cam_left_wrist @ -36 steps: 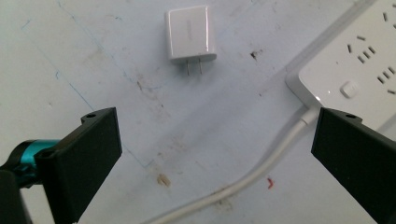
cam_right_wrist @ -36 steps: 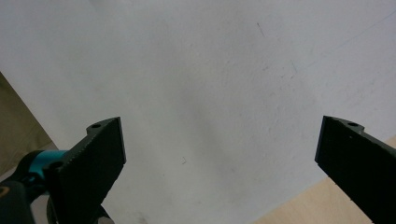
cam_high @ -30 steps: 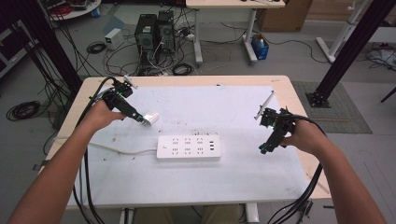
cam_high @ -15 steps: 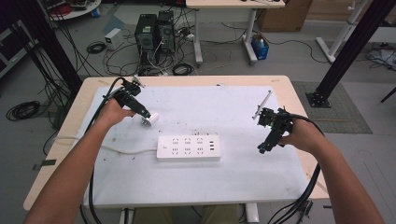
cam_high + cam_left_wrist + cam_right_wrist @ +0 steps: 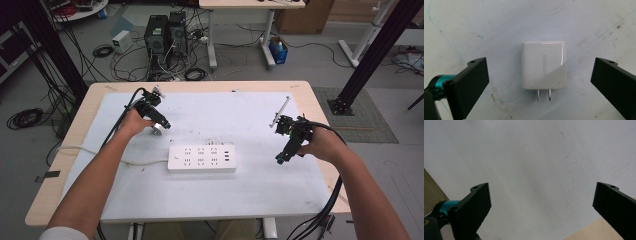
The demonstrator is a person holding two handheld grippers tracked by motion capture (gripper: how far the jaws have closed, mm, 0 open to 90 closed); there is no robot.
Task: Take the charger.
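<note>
On the white mat (image 5: 250,200) lie one white charger (image 5: 543,65) and one white power strip (image 5: 202,158). Above the charger hangs the left gripper (image 5: 161,126), released, jaws wide on either side, touching nothing; two prongs point toward the camera. Open too, the right gripper (image 5: 280,159) holds nothing over bare mat near the table's (image 5: 65,200) right edge, well apart from the strip.

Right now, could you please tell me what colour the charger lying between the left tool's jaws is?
The charger is glossy white with grey lettering and two metal prongs, best seen in the left gripper view.
</note>
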